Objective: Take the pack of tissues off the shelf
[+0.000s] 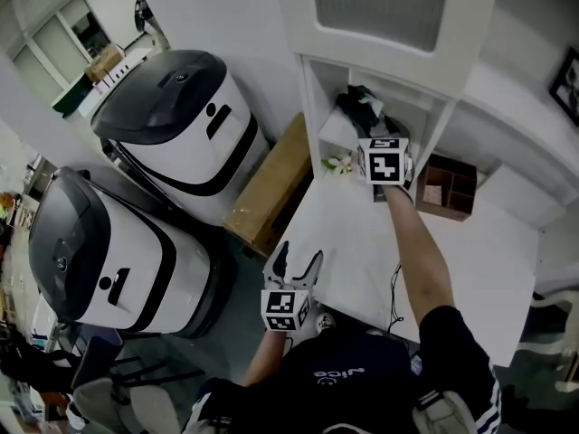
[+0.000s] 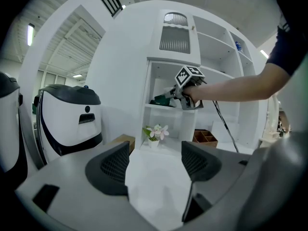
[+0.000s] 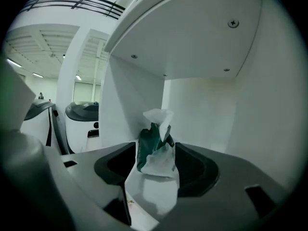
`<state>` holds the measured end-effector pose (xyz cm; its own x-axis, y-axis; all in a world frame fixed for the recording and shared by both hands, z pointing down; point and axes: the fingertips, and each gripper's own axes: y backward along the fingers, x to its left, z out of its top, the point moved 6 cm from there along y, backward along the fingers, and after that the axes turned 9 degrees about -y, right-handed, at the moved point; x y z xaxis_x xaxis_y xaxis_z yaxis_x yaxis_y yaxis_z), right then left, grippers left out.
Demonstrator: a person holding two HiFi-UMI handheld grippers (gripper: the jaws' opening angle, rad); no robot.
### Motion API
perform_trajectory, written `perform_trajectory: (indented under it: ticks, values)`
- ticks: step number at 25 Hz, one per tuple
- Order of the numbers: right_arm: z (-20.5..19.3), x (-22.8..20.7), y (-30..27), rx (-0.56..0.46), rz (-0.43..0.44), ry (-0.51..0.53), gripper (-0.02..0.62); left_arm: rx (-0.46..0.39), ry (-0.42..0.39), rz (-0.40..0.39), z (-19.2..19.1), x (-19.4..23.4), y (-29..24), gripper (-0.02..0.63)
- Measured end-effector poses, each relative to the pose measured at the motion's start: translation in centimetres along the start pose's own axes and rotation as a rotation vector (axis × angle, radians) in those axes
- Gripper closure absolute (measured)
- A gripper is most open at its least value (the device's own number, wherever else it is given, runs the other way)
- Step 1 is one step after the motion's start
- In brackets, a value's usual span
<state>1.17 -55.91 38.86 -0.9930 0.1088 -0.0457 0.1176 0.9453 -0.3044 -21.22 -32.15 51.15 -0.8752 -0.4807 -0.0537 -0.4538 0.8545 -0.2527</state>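
Tissues, a green-and-white soft plastic pack (image 3: 155,143), stand on the white cabinet shelf (image 3: 216,124), at twelve o'clock between the right gripper's (image 3: 155,154) parted, seemingly unclamped jaws. Clamping and lifting out remain; the left gripper (image 2: 155,152) hangs empty, jaws apart.

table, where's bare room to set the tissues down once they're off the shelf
Free: the table between flower and left gripper, and right of the arm, in front of the wooden box. Crowded: the cubby, filled by tissues and right gripper; a cable crosses near the arm.
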Motion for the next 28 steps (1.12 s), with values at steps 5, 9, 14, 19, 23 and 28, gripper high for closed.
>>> perform_trajectory:
  ticks: [5,9,14,19,23,28]
  values:
    - [-0.8,-0.3,-1.3,0.057,-0.036,0.035,0.385,0.017,0.011,-0.008,-0.8,0.8,0.0,0.27]
    - [-0.8,-0.6,-1.8,0.08,-0.088,0.081,0.493,0.02,0.015,-0.009,-1.1,1.4,0.0,0.27]
    - [-0.5,-1.0,-1.2,0.049,-0.125,0.074,0.565,0.02,0.013,-0.015,-1.2,2.1,0.1,0.272]
    - [0.3,-0.5,0.5,-0.03,-0.125,0.104,0.572,0.022,0.013,-0.032,-1.5,2.2,0.0,0.273]
    - [1.4,0.1,2.4,-0.078,-0.117,0.112,0.574,0.017,0.008,-0.052,-1.3,2.0,-0.3,0.273]
    - [2.4,1.3,5.4,-0.138,-0.081,0.144,0.574,0.001,0.008,-0.074,-1.1,1.3,-0.6,0.273]
